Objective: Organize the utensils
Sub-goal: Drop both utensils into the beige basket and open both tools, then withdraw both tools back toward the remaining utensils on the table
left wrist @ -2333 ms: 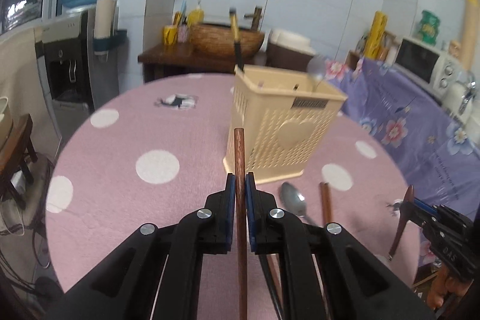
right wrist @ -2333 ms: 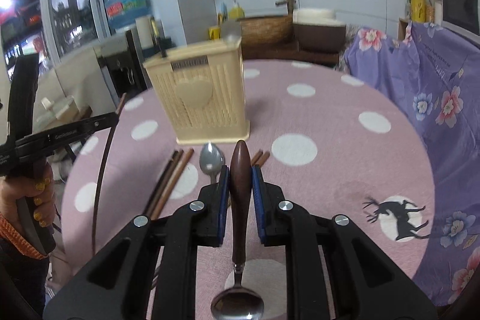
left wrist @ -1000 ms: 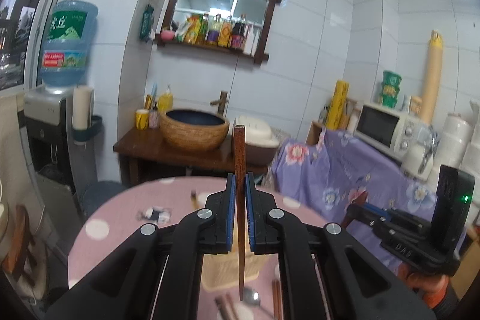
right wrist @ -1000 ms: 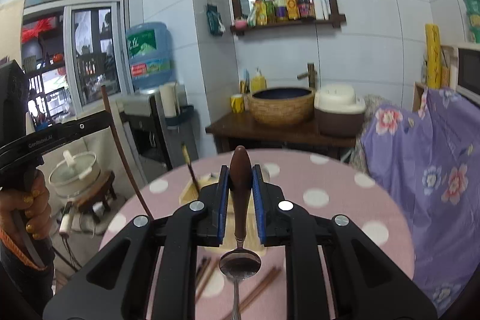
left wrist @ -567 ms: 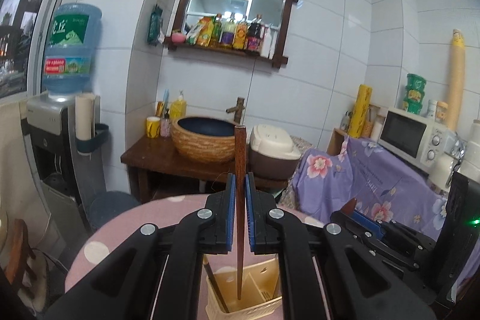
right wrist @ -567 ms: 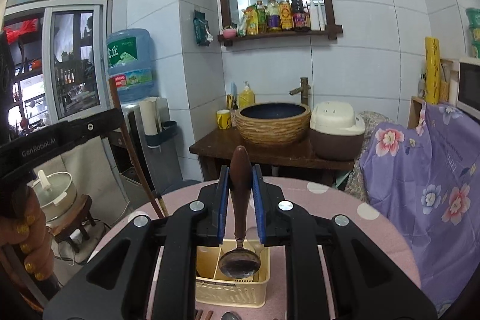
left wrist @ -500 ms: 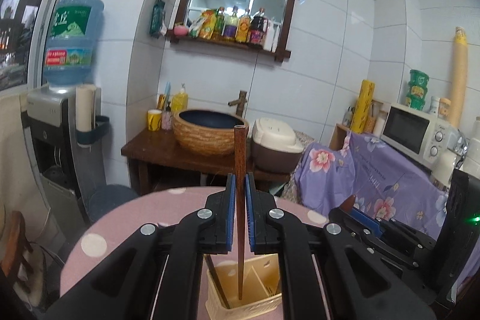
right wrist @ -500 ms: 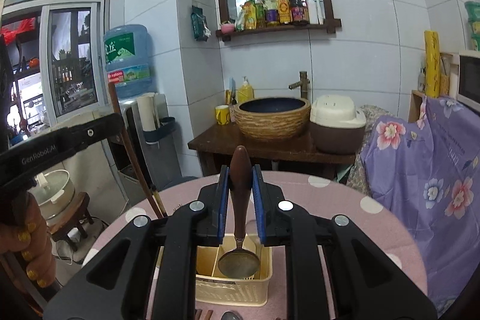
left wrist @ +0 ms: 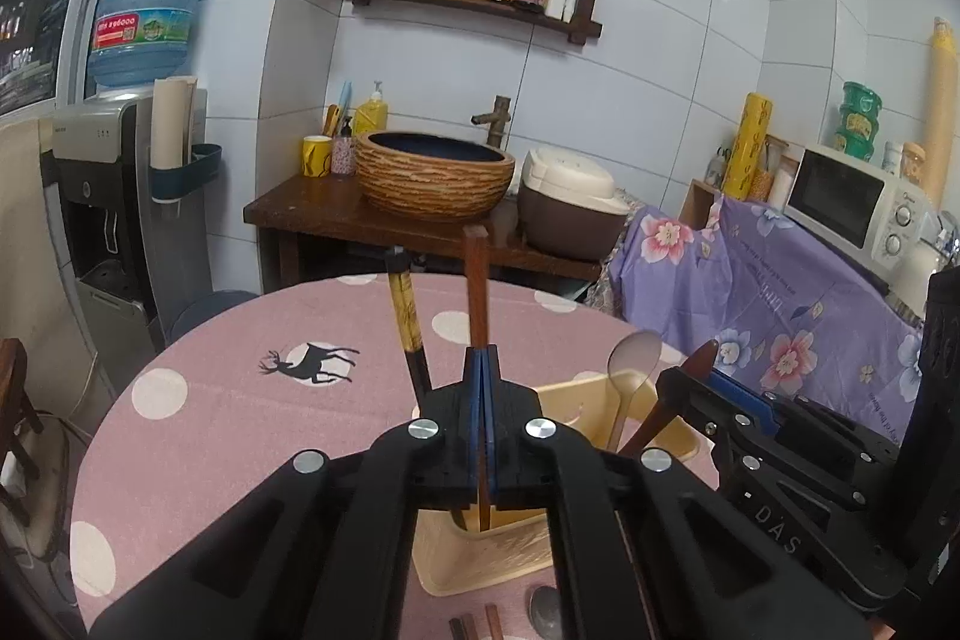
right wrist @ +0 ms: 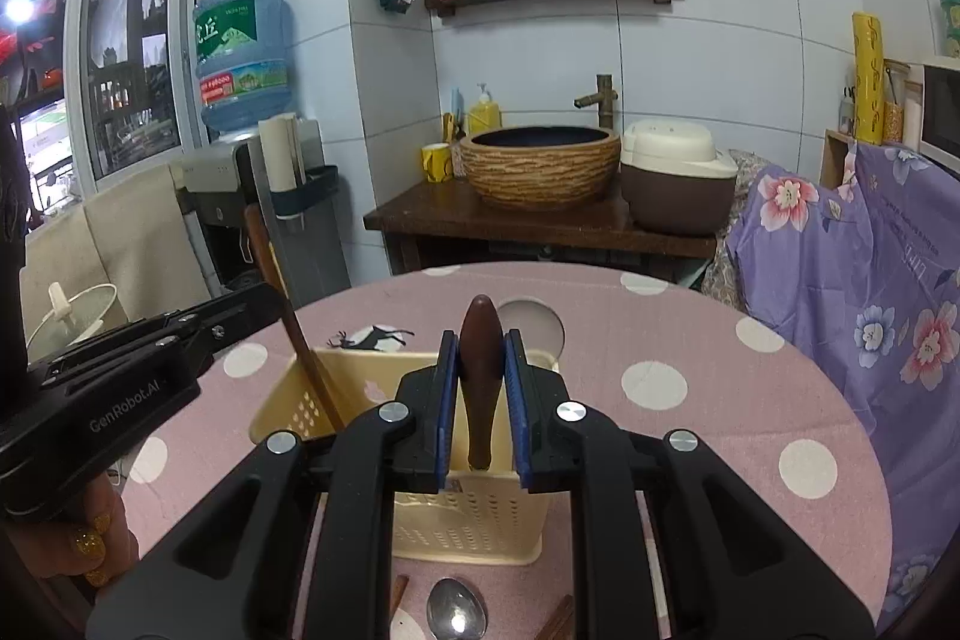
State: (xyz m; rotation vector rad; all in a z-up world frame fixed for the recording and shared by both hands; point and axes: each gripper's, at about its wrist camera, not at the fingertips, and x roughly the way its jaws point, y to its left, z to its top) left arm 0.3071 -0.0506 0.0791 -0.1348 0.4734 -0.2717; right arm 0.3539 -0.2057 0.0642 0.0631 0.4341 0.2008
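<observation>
Utensils lie nearest on the pink dotted tablecloth [right wrist: 690, 334]: a metal spoon [right wrist: 456, 613] flat in front of the cream holder [right wrist: 474, 520], with brown chopstick ends [right wrist: 399, 592] to its left and right. Just beyond them, the left gripper [left wrist: 480, 370] has its blue pads pressed tight on a reddish-brown chopstick [left wrist: 477, 280], which stands almost upright with its lower end down inside the holder's near compartment. To the right, the right gripper [right wrist: 482, 376] is narrowly closed on the dark wooden handle of a spoon [right wrist: 480, 370]; the handle runs down into the holder, and the bowl is hidden behind the pads. Inside the holder, a black-and-tan chopstick [left wrist: 405, 322] leans left and a pale spoon [left wrist: 630, 364] stands bowl up at the far right. Farther off, past the round table's edge, a woven basin [right wrist: 543, 166] sits on a dark wooden counter [right wrist: 540, 220], with a rice cooker [right wrist: 675, 184] to its right.
</observation>
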